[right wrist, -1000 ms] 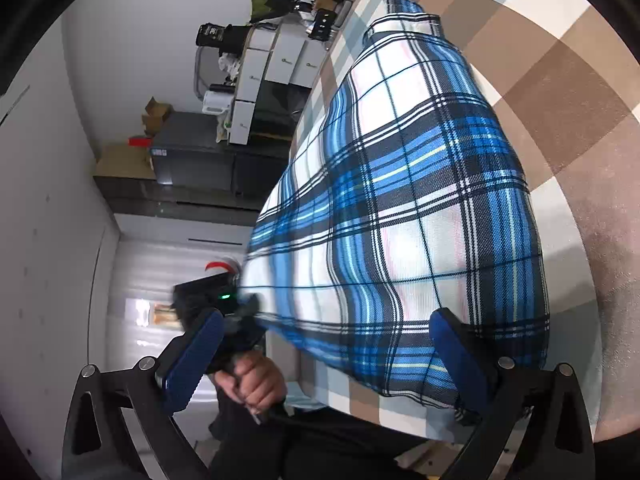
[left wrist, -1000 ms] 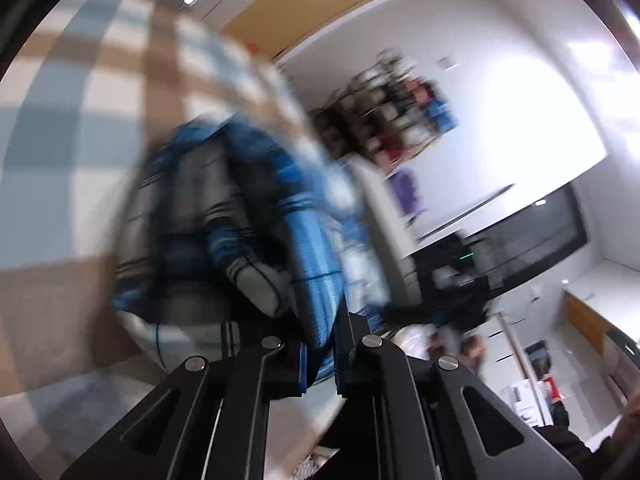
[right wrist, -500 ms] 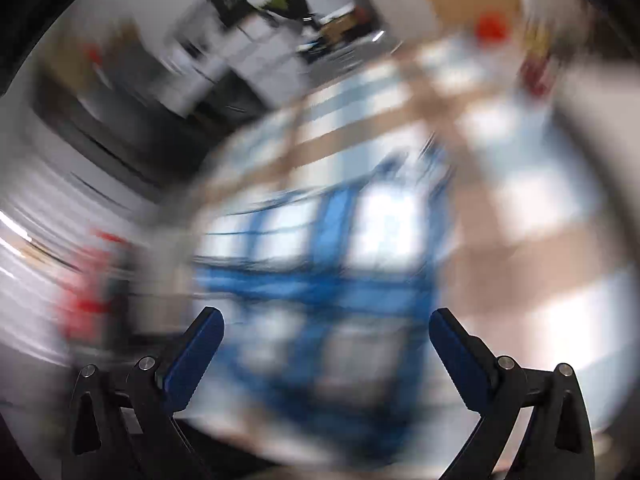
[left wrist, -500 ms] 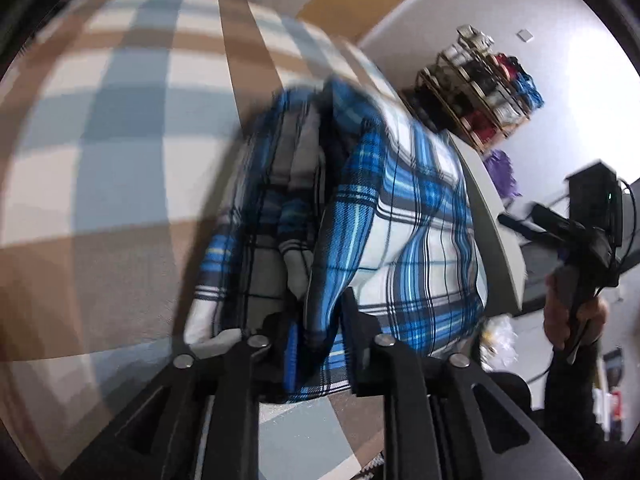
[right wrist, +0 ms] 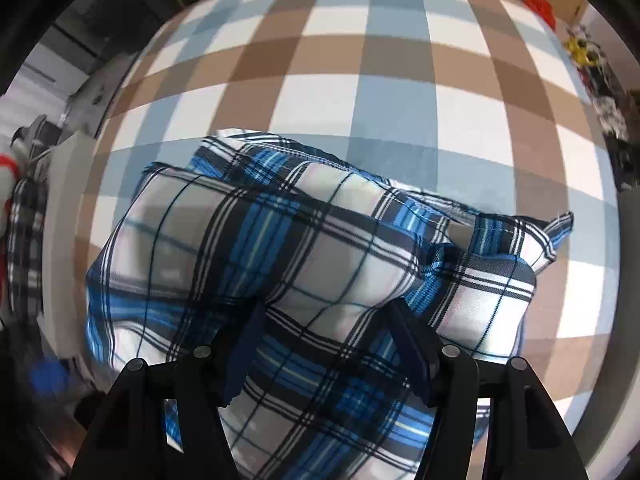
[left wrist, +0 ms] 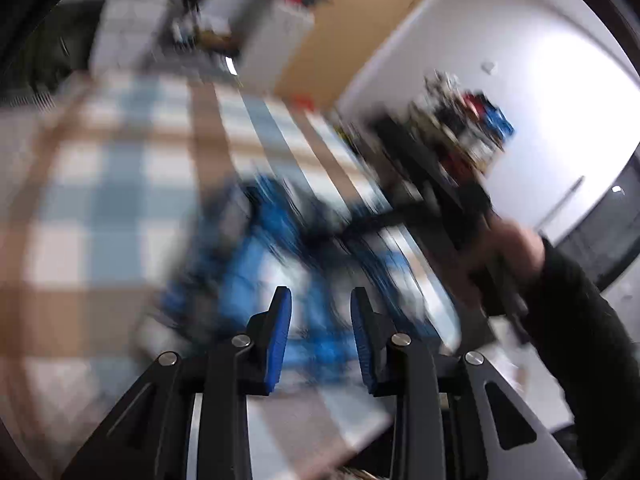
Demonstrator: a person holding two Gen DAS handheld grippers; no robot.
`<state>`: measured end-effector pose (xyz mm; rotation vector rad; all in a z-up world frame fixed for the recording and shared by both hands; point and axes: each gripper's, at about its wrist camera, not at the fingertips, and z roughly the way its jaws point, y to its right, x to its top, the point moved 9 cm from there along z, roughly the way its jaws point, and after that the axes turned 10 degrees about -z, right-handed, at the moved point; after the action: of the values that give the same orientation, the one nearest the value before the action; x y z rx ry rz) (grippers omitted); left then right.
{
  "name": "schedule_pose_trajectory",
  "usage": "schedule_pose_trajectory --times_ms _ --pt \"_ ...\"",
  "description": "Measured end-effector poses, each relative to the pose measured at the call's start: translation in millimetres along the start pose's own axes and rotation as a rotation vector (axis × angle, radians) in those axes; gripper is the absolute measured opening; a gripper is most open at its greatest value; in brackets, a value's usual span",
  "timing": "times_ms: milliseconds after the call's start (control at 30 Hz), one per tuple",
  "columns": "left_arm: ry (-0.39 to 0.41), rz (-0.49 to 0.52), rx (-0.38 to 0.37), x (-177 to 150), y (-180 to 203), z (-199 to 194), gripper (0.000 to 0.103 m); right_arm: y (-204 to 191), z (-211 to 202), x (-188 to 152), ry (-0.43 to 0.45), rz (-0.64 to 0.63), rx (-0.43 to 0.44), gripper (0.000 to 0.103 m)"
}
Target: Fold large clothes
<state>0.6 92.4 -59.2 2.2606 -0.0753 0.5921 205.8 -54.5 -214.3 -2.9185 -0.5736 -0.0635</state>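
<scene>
A blue, white and black plaid shirt (right wrist: 320,264) lies bunched and partly folded on the checked tablecloth (right wrist: 360,80). My right gripper (right wrist: 328,316) is low over it with its jaws apart, fabric bulging between and over the fingers; I cannot tell whether they pinch it. In the blurred left wrist view my left gripper (left wrist: 320,304) is open and empty, with the shirt (left wrist: 260,264) just beyond its pads. The other hand and its gripper (left wrist: 460,216) reach in over the shirt from the right.
The brown, blue and white checked cloth covers the whole table (left wrist: 100,200). The table's left edge (right wrist: 68,200) has another plaid item hanging beside it. Shelves with clutter (left wrist: 472,128) and white cabinets (left wrist: 132,12) stand beyond the table.
My left gripper has let go of the shirt and opened. My right gripper has swung down from open above the table to low on the shirt, its jaws narrower.
</scene>
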Motion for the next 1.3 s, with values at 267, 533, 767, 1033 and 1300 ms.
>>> schedule_pose_trajectory --times_ms 267,533,767,1033,1300 --pt "-0.098 -0.105 0.151 4.7 -45.4 44.7 0.024 -3.0 -2.8 -1.2 -0.026 -0.032 0.046 0.072" --pt "-0.093 -0.092 0.224 -7.7 -50.3 42.9 0.024 -49.5 -40.5 21.5 0.070 -0.167 0.151 0.073" --pt "-0.072 -0.038 0.296 -10.8 -47.5 37.6 0.024 -50.9 8.3 39.3 -0.023 -0.106 0.083 0.070" --pt "-0.086 -0.084 0.286 -10.4 -50.7 34.8 0.024 -65.6 11.3 40.1 0.015 -0.163 0.065 0.095" --pt "-0.074 -0.041 0.345 -12.9 -44.7 16.3 0.024 -40.5 -56.6 -7.0 0.117 -0.118 0.174 0.095"
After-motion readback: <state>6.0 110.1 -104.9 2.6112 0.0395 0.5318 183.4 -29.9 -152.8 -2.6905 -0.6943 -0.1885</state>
